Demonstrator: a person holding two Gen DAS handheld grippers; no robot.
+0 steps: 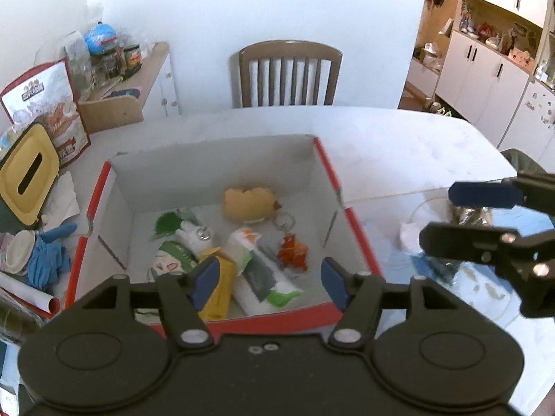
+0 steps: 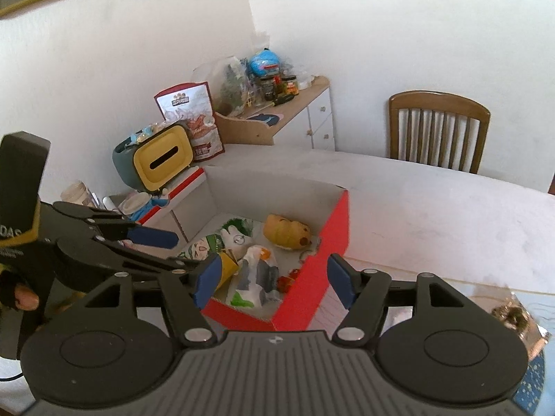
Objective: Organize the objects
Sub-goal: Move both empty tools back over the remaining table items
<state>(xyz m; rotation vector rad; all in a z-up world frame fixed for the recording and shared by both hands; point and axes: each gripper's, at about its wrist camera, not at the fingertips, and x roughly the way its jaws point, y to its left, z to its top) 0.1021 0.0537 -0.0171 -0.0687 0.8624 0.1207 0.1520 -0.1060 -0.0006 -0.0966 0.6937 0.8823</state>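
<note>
Red cardboard box (image 1: 350, 218) held a squishy yellow plush (image 1: 250, 201), keychain (image 1: 290, 248) and crinkly packets; both grippers (image 1: 269, 279) (image 2: 274, 279) hung empty, fingers apart.

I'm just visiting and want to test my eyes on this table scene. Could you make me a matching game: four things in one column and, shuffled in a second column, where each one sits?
Things:
1. orange keychain figure
2. yellow-lidded tissue box
3. blue gloves
4. wooden chair

Places:
A. behind the far edge of the table
B. on the table left of the box, in a crumpled heap
C. inside the red box, on its floor
D. on the table beyond the box's left corner, slot showing

Pairs: 1-C, 2-D, 3-B, 4-A
</note>
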